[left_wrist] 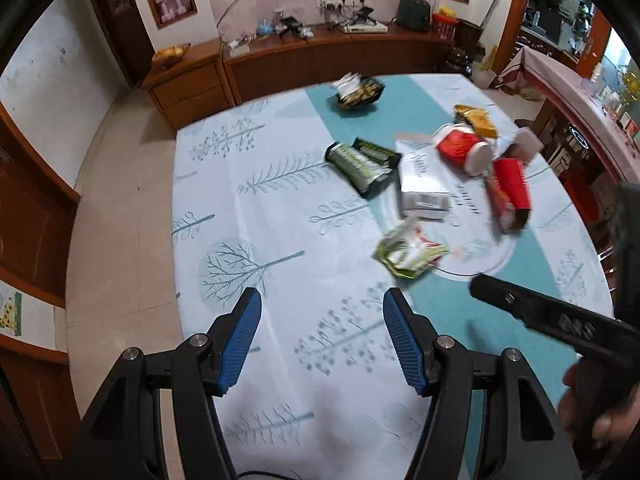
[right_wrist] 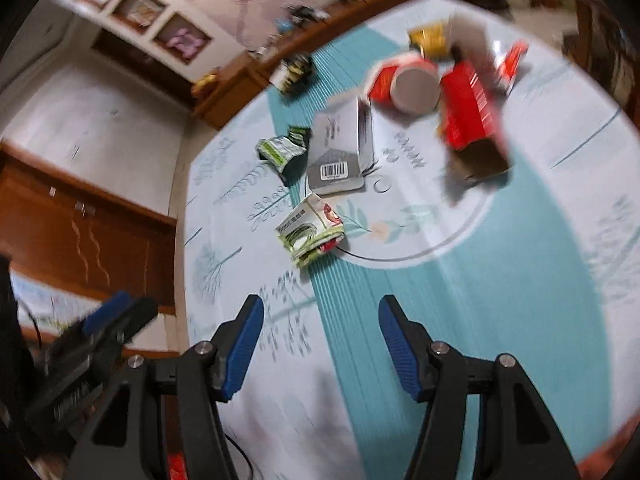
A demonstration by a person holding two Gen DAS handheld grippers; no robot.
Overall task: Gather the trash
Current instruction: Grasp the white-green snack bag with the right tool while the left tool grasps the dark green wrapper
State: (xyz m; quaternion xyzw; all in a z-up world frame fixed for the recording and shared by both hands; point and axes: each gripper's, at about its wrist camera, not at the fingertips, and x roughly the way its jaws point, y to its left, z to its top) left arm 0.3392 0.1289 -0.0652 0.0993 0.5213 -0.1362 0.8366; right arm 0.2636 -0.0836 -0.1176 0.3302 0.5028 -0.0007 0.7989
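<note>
Reaching toward trash scattered on the counter (left_wrist: 280,216), both grippers' fingers spread and empty.
Left gripper (left_wrist: 322,344) and right gripper (right_wrist: 320,346) hover short of the crumpled green wrapper (right_wrist: 312,230); a careless grab could knock the red cup (left_wrist: 464,148), red carton (right_wrist: 472,108) or grey box (right_wrist: 340,144) crowded behind it.

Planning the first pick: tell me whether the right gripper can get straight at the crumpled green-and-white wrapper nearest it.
Probably yes. The right gripper is open and empty, and only bare tablecloth lies between it and the crumpled green-and-white wrapper. Nothing lies on the wrapper.
</note>
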